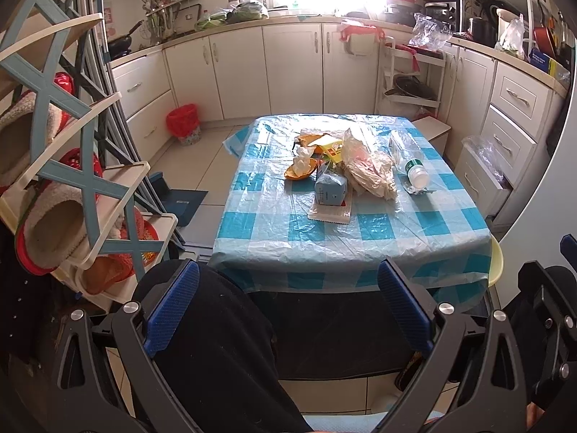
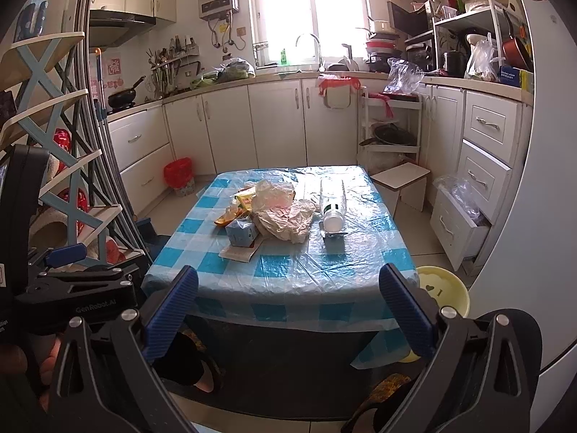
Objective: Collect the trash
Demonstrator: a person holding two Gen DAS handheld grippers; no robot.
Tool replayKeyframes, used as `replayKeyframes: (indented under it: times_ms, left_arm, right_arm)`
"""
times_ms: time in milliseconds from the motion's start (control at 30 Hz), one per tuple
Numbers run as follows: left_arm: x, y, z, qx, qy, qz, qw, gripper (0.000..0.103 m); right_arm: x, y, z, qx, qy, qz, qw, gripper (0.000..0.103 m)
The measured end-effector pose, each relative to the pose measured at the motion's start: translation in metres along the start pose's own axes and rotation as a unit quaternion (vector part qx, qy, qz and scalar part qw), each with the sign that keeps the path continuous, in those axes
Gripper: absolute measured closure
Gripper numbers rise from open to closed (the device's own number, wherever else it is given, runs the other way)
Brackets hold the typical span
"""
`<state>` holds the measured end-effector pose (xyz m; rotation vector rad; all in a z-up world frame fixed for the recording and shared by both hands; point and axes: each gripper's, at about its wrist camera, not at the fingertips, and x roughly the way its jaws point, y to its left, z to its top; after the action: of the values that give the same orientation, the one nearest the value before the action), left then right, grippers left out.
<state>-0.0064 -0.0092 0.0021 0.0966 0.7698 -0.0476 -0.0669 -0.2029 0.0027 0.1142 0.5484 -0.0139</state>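
the left gripper (image 1: 288,310) is hanging short of the worktop (image 1: 360,231) with its fingers (image 1: 173,306) standing wide and nothing lying between them. the right gripper (image 2: 288,310) is doing the same on its side, its fingers (image 2: 407,310) also spread wide and gripping nothing. the trash is sitting well beyond both sets of fingers, bunched near the middle of the checked cloth: a crumpled plastic bag (image 1: 368,169), a blue carton (image 1: 330,187) lying on a flat white wrapper (image 1: 330,214), an orange peel (image 1: 301,171) holding a wad of tissue, and a yellow packet (image 1: 333,149). a clear plastic bottle (image 1: 411,162) is lying on its side just right of the heap, its white cap pointing toward the grippers. a red-lined bin (image 1: 184,124) is standing on the floor by the cabinets, well apart from the worktop.
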Motion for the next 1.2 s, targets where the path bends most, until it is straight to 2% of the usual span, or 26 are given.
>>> replayKeyframes:
  times_ms: [1200]
  left_arm:
    - [-0.0009,0.0002,-0.0022,0.004,-0.006,0.005,1.0,0.008]
  right_arm:
    - [0.0065,0.0045,-0.0028,0.0,0.027,0.014,1.0,0.007]
